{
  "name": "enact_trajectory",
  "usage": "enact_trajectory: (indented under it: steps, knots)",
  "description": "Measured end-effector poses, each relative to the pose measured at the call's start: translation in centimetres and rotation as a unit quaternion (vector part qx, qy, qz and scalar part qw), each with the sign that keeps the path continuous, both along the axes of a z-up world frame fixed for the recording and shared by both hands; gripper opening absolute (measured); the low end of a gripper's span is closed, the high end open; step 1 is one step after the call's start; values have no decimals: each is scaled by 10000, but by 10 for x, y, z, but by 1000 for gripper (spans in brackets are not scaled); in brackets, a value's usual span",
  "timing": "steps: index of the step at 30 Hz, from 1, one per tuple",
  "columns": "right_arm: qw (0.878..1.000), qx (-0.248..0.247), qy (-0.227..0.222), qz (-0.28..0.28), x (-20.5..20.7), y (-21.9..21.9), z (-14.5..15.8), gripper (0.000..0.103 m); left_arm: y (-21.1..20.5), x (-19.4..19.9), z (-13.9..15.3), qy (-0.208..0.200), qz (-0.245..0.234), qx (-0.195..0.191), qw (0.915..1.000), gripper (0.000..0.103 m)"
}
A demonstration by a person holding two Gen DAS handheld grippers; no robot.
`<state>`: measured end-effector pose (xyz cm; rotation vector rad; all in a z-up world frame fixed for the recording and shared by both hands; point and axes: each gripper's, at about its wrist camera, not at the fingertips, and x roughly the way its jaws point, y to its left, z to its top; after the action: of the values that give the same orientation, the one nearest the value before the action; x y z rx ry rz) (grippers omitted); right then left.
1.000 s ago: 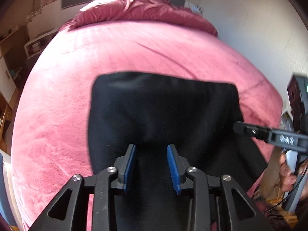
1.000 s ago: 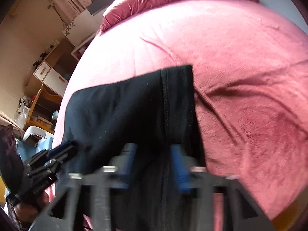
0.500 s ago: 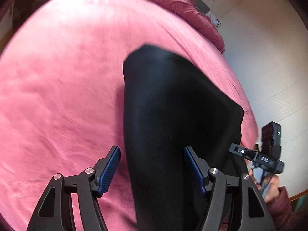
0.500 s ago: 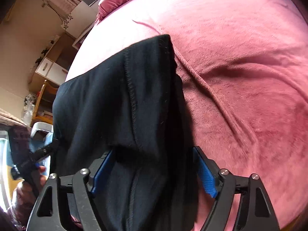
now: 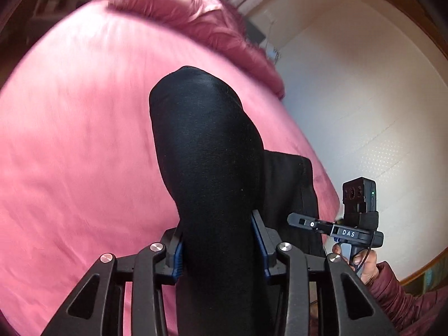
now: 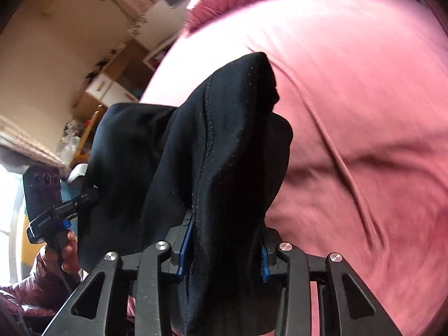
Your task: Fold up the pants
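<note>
The black pants (image 5: pixel 207 145) are bunched and lifted off the pink bed (image 5: pixel 70 140). My left gripper (image 5: pixel 218 240) is shut on a thick roll of the pants, which fills the gap between its blue pads. My right gripper (image 6: pixel 224 249) is shut on the other side of the pants (image 6: pixel 224 140), with a seam running up the cloth. The cloth droops between the two grippers. The right gripper shows in the left wrist view (image 5: pixel 296 219) and the left gripper in the right wrist view (image 6: pixel 92 193).
A crumpled pink duvet (image 5: pixel 196 19) lies at the head of the bed. A white wall (image 5: pixel 364 98) is on the right side. Wooden shelves and drawers (image 6: pixel 112 84) stand past the bed's left side. The person's hands in a maroon jacket hold the grippers.
Both grippers have closed from open onto the pants and raised them, so the flat cloth is now gathered into a hanging bundle. Both views have tilted upward.
</note>
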<state>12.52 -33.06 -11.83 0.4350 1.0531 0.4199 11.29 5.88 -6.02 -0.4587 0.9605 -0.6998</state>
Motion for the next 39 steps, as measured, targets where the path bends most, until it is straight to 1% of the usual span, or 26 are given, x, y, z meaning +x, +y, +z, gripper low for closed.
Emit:
enact_trajectory:
  steps: [2,4,8,10,11,12,13,14,15,16,17,18,20,21,22,24,26,28,31,32,33,35,36,39]
  knots:
    - [9998,84,-131,103,25,11,7,38,12,14,8,-86,192,31,9998,40]
    - [9995,151,-214,192,54,25,10,38,27,36,13,-146,418,147,9989,41]
    - [9992,184,-155,314,112,55,2,38,53,79,12,-62,876,410,9953,42]
    - [9994,197,8,270,135,65,-11,39,67,100,-2,107,1066,636,9922,44]
    - [9994,150,111,287,143,69,-19,40,72,109,-14,270,1186,770,9896,46]
    - [9994,-75,269,228,157,76,-33,45,78,116,-29,457,1280,925,9864,47]
    - [9988,-241,409,140,161,77,-45,48,81,120,-42,617,1377,1167,9816,49]
    - [9983,-250,514,111,164,77,-55,57,82,122,-54,771,1467,1437,9757,56]
    - [9981,-172,581,52,165,75,-66,64,86,123,-67,900,1483,1399,9748,59]
    - [9982,-59,604,7,165,72,-71,64,91,122,-74,942,1570,1255,9750,65]
    - [9983,31,580,-23,162,68,-73,65,92,121,-76,951,1629,1193,9748,66]
    - [9985,54,543,-33,158,67,-73,65,90,121,-75,939,1648,1186,9746,66]
    - [9987,-19,510,-41,146,57,-69,67,84,118,-69,879,1742,1331,9717,66]
    - [9987,-125,481,-80,142,58,-64,70,80,112,-63,811,1795,1436,9698,66]
    - [9987,-276,416,-133,137,60,-58,70,72,110,-58,736,1865,1561,9672,66]
    - [9974,-659,181,-226,127,63,-40,71,68,102,-43,554,2077,1845,9590,66]
    - [9952,-936,-51,-294,115,65,-24,71,63,90,-31,339,2269,2144,9494,66]
    - [9909,-1260,-302,-355,99,72,-7,71,63,84,-22,171,2376,2329,9429,66]
    - [9833,-1652,-625,-436,70,83,13,71,58,63,-5,-81,2507,2434,9369,66]
    - [9816,-1722,-701,-429,62,86,18,71,61,57,0,-127,2526,2460,9357,66]
    - [9800,-1790,-757,-424,61,83,28,71,64,44,1,-191,2551,2469,9347,66]
    - [9782,-1860,-824,-421,50,91,36,71,61,29,9,-281,2583,2467,9336,66]
    - [9777,-1876,-848,-407,44,93,38,72,59,30,13,-348,2609,2481,9323,66]
    - [9760,-1940,-894,-425,24,110,41,72,56,7,21,-451,2621,2489,9313,66]
